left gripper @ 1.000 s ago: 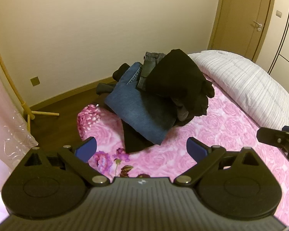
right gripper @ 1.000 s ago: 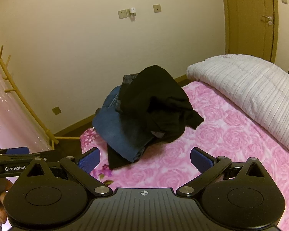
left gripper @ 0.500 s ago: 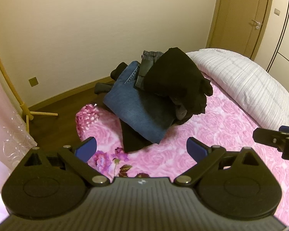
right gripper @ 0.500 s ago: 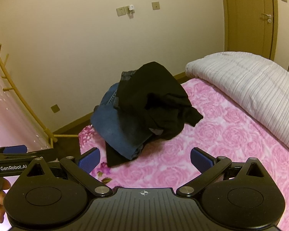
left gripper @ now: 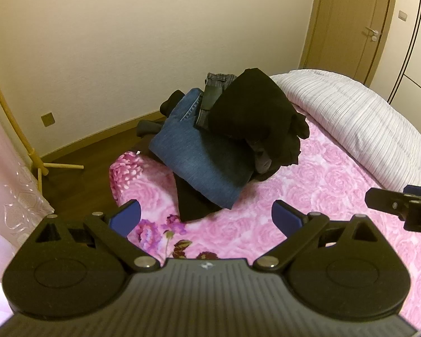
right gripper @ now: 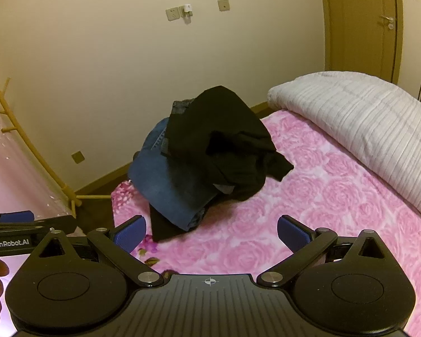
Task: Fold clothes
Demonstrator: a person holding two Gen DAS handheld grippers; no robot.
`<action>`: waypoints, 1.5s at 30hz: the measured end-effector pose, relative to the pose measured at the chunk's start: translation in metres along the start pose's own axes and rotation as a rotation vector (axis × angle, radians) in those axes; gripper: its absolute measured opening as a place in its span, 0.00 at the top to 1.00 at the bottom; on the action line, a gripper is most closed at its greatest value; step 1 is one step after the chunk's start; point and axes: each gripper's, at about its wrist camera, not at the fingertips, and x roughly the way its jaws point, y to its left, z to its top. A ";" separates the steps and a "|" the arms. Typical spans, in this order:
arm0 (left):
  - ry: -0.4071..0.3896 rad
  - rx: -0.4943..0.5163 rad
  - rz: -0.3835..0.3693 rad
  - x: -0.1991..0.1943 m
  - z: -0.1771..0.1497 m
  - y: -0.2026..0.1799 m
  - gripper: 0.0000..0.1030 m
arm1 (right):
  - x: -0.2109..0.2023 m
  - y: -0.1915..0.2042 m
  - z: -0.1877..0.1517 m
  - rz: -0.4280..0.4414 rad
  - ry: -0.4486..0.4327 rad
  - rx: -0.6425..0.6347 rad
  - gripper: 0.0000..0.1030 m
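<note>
Denim and dark knit make up the heap at the corner of the bed: folded blue jeans (left gripper: 202, 157) of ribbed weave lie under a limp, matte black garment (left gripper: 255, 112) that drapes in a peak, all on a plush pink rose-patterned blanket (left gripper: 308, 185) beside a puffy, striped white quilt (left gripper: 356, 118). Both the left gripper (left gripper: 205, 219) and the right gripper (right gripper: 212, 231) hang short of the pile with their blue, textured pads spread wide and holding nothing.

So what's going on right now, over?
Left claw and right claw open, empty. Clothes pile untouched on pink bedspread. Nothing in the way.
</note>
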 end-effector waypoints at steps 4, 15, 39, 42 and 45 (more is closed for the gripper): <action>-0.002 0.003 0.010 -0.002 -0.002 -0.001 0.05 | 0.001 -0.004 -0.002 -0.011 0.007 -0.005 0.01; -0.058 0.050 0.053 -0.019 -0.012 -0.008 0.04 | 0.002 -0.014 -0.007 0.012 -0.022 -0.066 0.01; -0.114 0.403 -0.040 0.086 0.041 -0.011 0.03 | 0.057 -0.025 0.028 0.001 -0.066 -0.150 0.01; -0.135 0.503 -0.085 0.135 0.052 -0.009 0.04 | 0.085 -0.022 0.040 0.043 -0.046 -0.149 0.01; -0.176 0.671 -0.120 0.180 0.058 -0.010 0.07 | 0.116 -0.018 0.051 0.075 -0.017 -0.143 0.01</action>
